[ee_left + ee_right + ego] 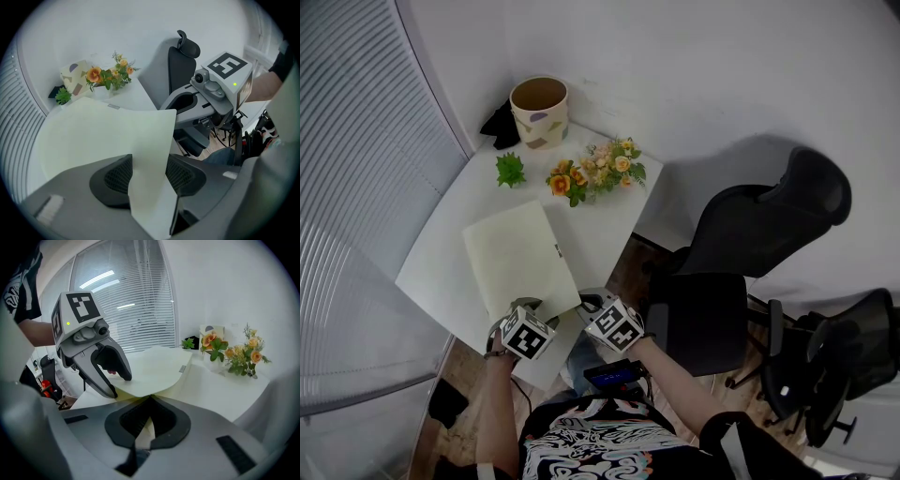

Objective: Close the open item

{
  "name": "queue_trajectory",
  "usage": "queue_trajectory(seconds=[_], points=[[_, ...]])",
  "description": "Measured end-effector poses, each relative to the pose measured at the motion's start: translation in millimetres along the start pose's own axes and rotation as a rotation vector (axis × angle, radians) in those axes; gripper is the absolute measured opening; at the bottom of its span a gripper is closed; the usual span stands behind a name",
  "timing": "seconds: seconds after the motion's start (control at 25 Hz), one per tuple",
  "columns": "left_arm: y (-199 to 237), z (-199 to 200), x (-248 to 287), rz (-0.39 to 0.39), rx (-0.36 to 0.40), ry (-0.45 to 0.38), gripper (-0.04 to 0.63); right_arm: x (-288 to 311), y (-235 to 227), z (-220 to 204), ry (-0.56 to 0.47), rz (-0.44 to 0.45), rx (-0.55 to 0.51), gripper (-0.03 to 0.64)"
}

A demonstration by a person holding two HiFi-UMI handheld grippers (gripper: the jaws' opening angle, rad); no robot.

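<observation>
Folder [521, 257] lies at the table's [441, 262] near edge. Left tool [525, 306] and right tool [589, 301] both clamp its cover's near edge, apparently for controlled lowering.

No words or numbers can be read anywhere. The folder [520, 258] has a small dark tag [555, 249] at its 3 o'clock edge, too small to read. The left gripper [528, 305] and right gripper [589, 302] carry only black-and-white square markers.
</observation>
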State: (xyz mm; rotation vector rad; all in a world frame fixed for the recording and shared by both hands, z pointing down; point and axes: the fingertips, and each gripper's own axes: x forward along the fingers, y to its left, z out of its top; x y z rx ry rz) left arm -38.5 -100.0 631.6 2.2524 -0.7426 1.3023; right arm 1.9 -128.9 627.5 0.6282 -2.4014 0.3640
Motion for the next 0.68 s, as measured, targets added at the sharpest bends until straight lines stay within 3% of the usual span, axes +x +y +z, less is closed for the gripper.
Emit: queue_trajectory(seconds=[0.68], points=[[-0.1, 1.0, 1.0, 0.004, 0.001, 0.000, 0.215, -0.3, -1.1, 2.2, -0.004, 0.000, 0.003, 0.000]])
